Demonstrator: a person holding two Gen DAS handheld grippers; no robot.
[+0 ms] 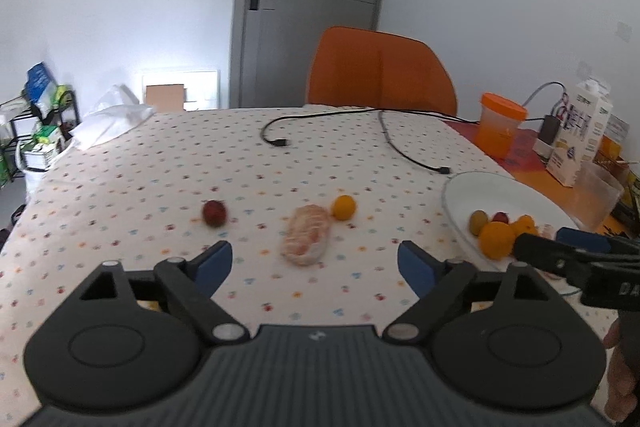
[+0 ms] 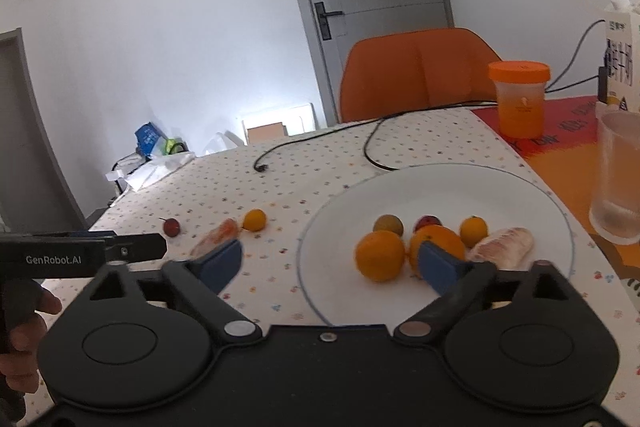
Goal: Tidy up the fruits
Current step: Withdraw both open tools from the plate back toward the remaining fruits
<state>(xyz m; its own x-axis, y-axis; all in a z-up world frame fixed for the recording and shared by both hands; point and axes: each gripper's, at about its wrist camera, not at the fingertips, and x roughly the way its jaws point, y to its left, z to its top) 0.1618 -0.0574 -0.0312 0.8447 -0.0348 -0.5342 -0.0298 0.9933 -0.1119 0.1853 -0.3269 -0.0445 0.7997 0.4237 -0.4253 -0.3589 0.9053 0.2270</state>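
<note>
A white plate (image 2: 440, 187) holds two oranges (image 2: 379, 255), a small orange fruit (image 2: 473, 231), a green fruit (image 2: 388, 224), a red fruit (image 2: 426, 221) and a peeled pomelo piece (image 2: 502, 247). On the dotted tablecloth lie a red fruit (image 1: 214, 213), a peeled pomelo piece (image 1: 307, 240) and a small orange fruit (image 1: 344, 207). My left gripper (image 1: 316, 263) is open and empty, just in front of the pomelo piece. My right gripper (image 2: 330, 261) is open and empty, over the plate's near left rim. The plate also shows in the left wrist view (image 1: 500, 187).
Black cables (image 1: 394, 139) lie across the far table. An orange-lidded jar (image 2: 519, 99), a clear cup (image 2: 618, 179) and a milk carton (image 1: 580, 135) stand at the right. An orange chair (image 1: 380, 71) is behind the table. A white bag (image 1: 112, 119) lies at the far left corner.
</note>
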